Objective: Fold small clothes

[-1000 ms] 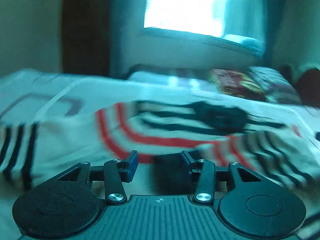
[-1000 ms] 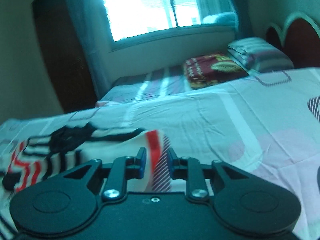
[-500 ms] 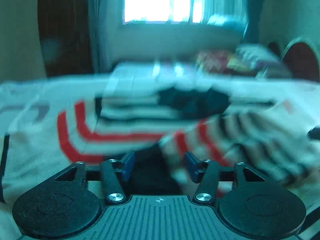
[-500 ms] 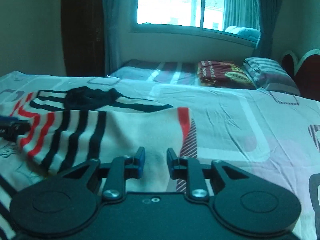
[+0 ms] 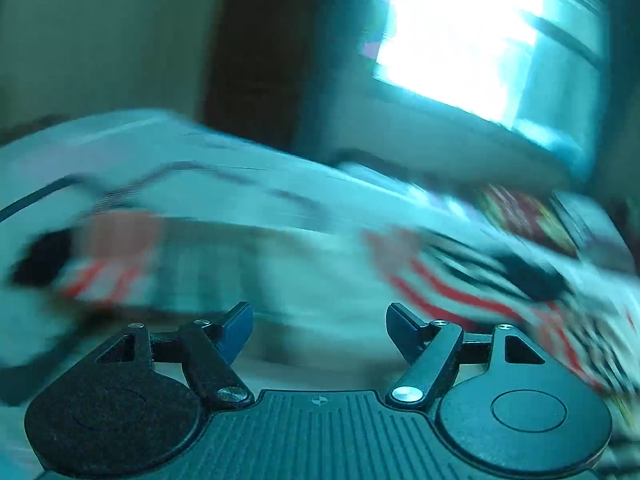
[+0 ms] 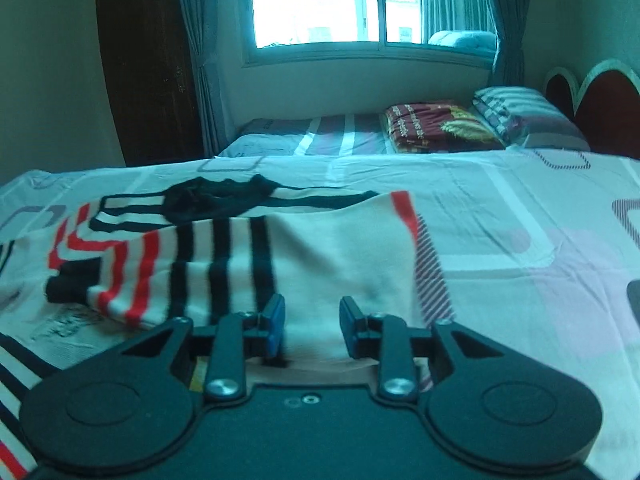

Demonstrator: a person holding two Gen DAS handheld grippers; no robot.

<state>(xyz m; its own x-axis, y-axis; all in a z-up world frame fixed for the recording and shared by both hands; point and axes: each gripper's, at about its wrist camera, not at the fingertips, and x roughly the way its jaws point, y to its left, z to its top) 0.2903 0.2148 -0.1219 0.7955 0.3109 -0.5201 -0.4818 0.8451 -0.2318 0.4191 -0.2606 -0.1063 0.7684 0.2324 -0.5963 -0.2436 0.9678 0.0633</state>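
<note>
Both wrist cameras sit low and close over the bed (image 6: 500,216), facing across it toward the window (image 6: 340,0). The left view is tilted and badly blurred; both apparently share the striped garment (image 6: 248,248), window and pillows (image 6: 524,116).

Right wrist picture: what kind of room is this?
Most likely a bedroom. A wide bed with a patterned sheet fills the view, a striped pillow lies by the red headboard, and a curtained window is behind.
</note>
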